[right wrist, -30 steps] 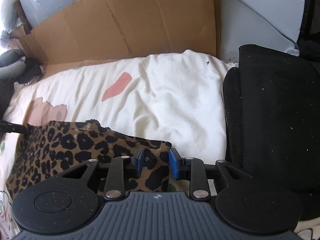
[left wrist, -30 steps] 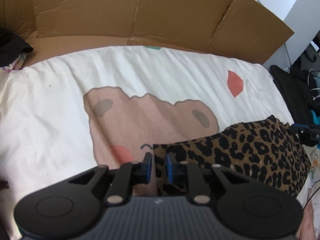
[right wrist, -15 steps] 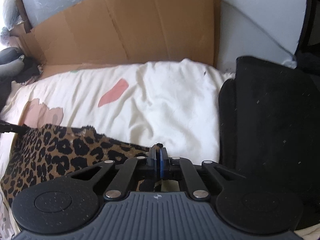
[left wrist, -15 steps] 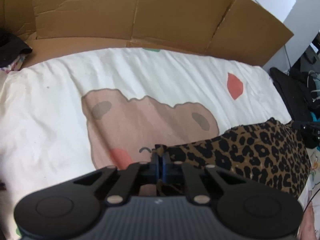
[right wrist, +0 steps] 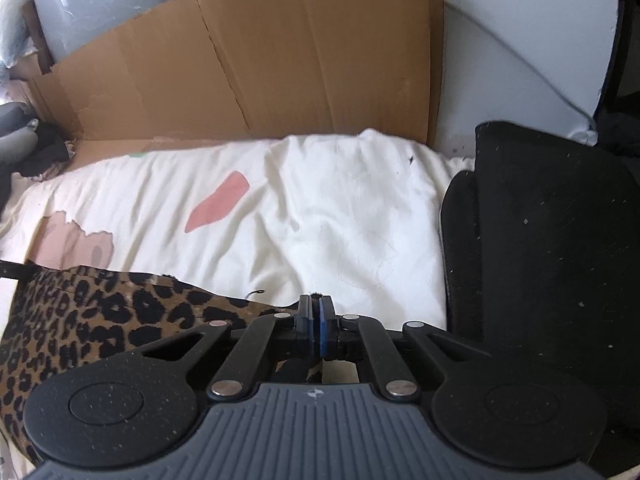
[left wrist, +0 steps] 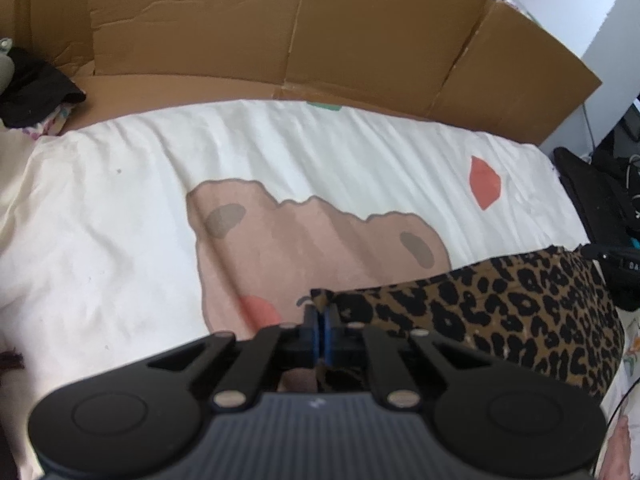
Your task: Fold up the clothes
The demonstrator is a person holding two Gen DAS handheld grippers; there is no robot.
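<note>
1. with both corners pinched, the fold is starting — left gripper (left wrist: 320, 322) clamped on the leopard-print garment (left wrist: 500, 312), which stretches to its right.
2. right gripper (right wrist: 316, 320) clamped on the opposite corner — next, probably lift both together.

I see soft, matt leopard-print cloth (left wrist: 500, 312) on a creased cotton sheet (left wrist: 120, 240). Behind it stands rough brown cardboard (left wrist: 280, 20).

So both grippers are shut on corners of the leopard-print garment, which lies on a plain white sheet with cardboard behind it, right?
Not quite: the sheet is not plain; the left wrist view shows a pink bear face and red patches printed on it. The rest holds: the left gripper and right gripper are each shut on the leopard-print garment, with cardboard behind.
</note>
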